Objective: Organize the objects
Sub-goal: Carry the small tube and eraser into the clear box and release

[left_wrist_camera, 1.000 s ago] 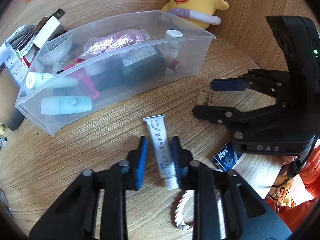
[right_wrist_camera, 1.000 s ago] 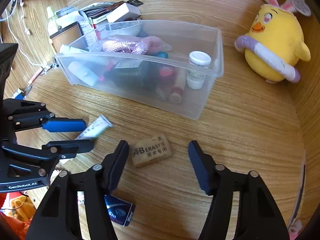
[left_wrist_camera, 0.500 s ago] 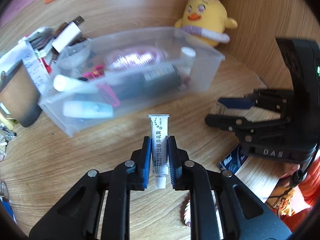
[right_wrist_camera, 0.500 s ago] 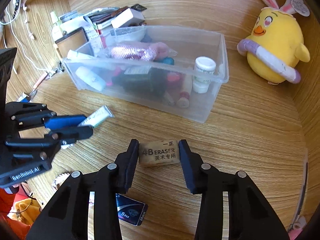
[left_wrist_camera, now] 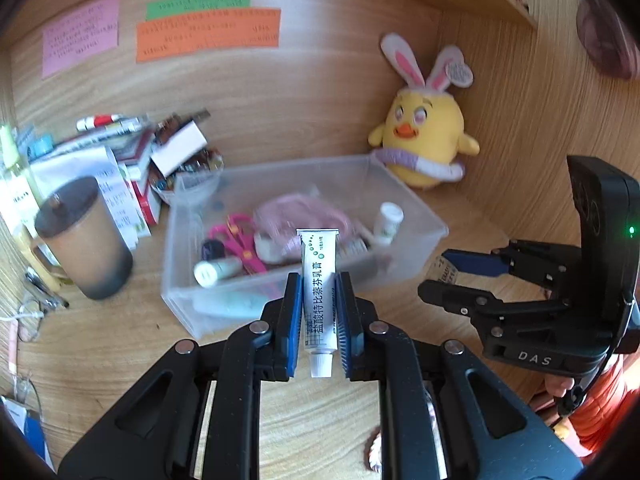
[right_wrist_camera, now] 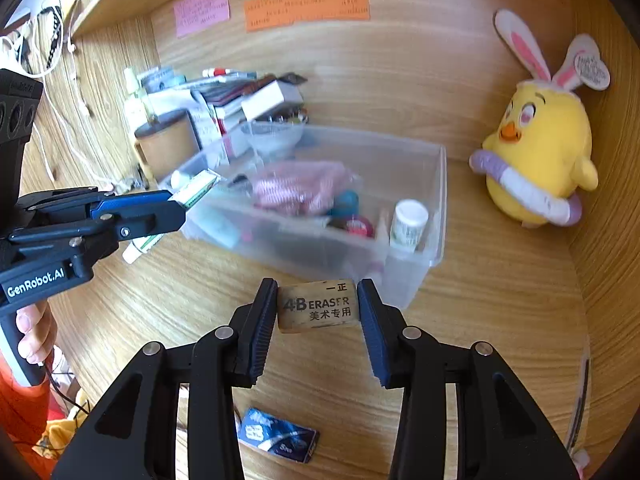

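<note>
Both grippers loaded, both clear of the desk.

Left gripper (left_wrist_camera: 318, 320): jaws closed down on a white ointment tube (left_wrist_camera: 318, 288), gripped across its lower body, cap end toward the camera, crimped end pointing at the clear plastic bin (left_wrist_camera: 424, 216). Tube is held above the bin's near wall, not yet inside.

Right gripper (right_wrist_camera: 318, 308): jaws partly open, only as wide as the 4B eraser (right_wrist_camera: 318, 306) they clamp by its short ends. Eraser is lifted, just in front of the bin's near corner.

Bin already holds pink scissors (left_wrist_camera: 240, 246), a pink bundle, a small white bottle (right_wrist_camera: 408, 224) and other tubes.

Progress estimate: mostly done. Left to do: drop tube and eraser in the bin. A blue Max box (right_wrist_camera: 278, 434) is on the desk.
</note>
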Demonstrator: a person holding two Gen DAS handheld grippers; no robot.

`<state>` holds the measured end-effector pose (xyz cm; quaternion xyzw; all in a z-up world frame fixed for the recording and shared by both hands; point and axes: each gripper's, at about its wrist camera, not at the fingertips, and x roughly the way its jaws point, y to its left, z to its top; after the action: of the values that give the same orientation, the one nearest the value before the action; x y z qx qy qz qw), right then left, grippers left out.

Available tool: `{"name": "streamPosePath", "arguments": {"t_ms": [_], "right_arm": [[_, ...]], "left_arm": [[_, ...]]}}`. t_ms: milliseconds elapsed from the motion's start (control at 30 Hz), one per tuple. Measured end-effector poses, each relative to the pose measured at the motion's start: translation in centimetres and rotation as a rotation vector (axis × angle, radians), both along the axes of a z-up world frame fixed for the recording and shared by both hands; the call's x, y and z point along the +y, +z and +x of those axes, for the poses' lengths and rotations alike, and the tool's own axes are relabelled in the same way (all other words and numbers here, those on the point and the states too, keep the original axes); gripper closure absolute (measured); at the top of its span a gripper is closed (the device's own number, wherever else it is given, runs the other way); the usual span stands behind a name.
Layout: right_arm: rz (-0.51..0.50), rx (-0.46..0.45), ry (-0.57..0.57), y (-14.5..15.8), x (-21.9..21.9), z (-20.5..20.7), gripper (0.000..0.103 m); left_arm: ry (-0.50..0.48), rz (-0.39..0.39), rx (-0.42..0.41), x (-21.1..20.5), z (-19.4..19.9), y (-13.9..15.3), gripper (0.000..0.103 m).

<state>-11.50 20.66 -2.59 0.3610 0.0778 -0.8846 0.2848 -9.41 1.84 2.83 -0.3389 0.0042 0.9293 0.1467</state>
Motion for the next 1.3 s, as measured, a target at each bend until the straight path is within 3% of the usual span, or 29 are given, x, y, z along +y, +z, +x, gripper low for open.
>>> {"name": "streamPosePath", "arguments": {"t_ms": [200,433,933,1233,1300], "right_arm": [[-0.027,0.060,-0.002,2.3,-0.6,-0.7,0.065],[-0.047,0.087,-0.031,3.5,-2.1,-3.6,0.065],[0.016,-0.023,-0.046,-0.1,-5.1,-9.5,0.065],[0.026,-0.028,-0.047,-0.3,-5.4,-9.5,0.064],[0.021,-0.028,-0.046,-0.1,-5.2,-9.3,0.060]], "left_arm": [[0.036,0.013,0.035,-1.2,-1.1,1.6,0.087],[0.083,0.008,0.009,-2.4,-4.0,1.4,0.087],[0.103,0.037,-0.141,-3.6,-9.5,-2.7,0.087],[0.092,0.045,-0.137,-3.5,-9.3,-2.5,0.086],[0.086,0.045,-0.130,-3.4,-8.9,-2.2,0.085]]}}
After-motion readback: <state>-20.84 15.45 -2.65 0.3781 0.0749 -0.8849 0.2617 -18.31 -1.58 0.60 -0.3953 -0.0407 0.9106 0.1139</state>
